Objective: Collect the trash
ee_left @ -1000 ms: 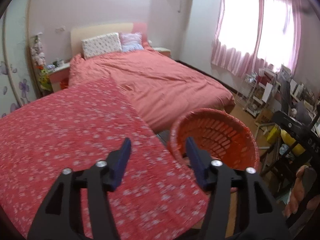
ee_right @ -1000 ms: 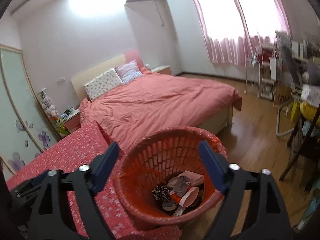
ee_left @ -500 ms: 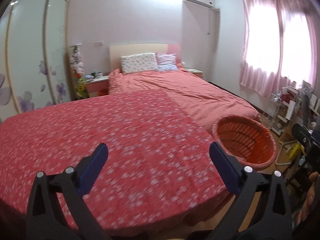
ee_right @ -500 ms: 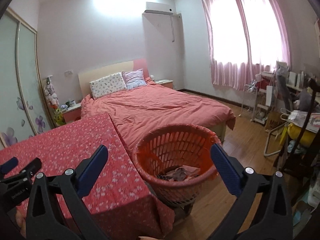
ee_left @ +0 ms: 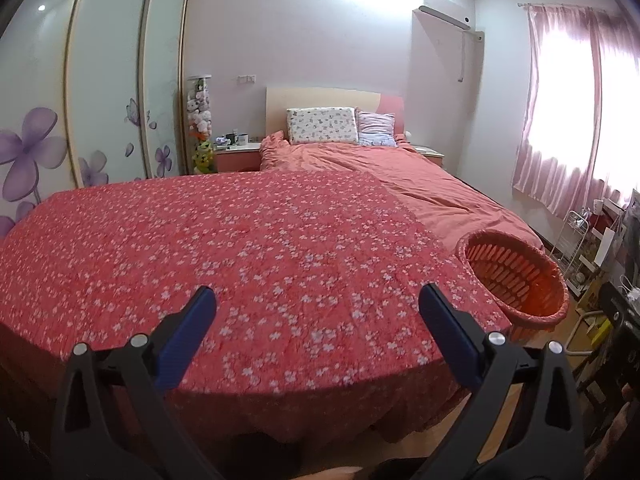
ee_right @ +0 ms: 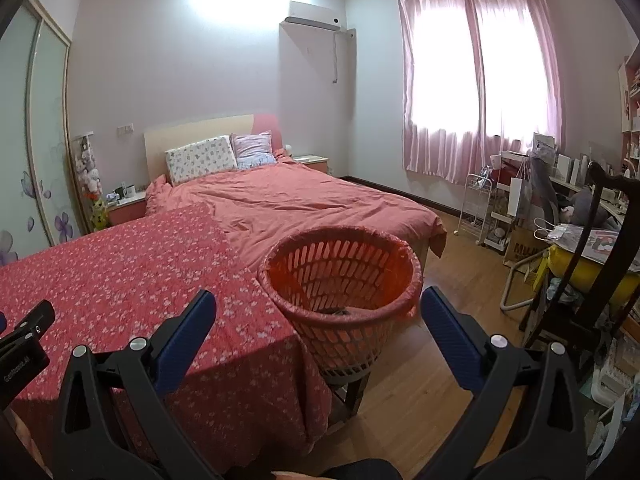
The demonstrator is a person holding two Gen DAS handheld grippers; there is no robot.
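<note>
A: How do the jaws stand?
B: The left gripper (ee_left: 316, 312) is spread wide and holds nothing, above the flowered tablecloth (ee_left: 224, 248). The right gripper (ee_right: 316, 316) is spread too.
A: And the trash?
B: Dark scraps lie low in the orange basket (ee_right: 340, 276), just ahead between the right jaws, beside the cloth's edge.

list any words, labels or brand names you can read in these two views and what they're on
"MUJI", partly cut off: brown paper bag on the floor by the white rack.
Small white print on the black device at the left edge of the right wrist view: too blurred to read.
Left wrist view: nothing readable.
</note>
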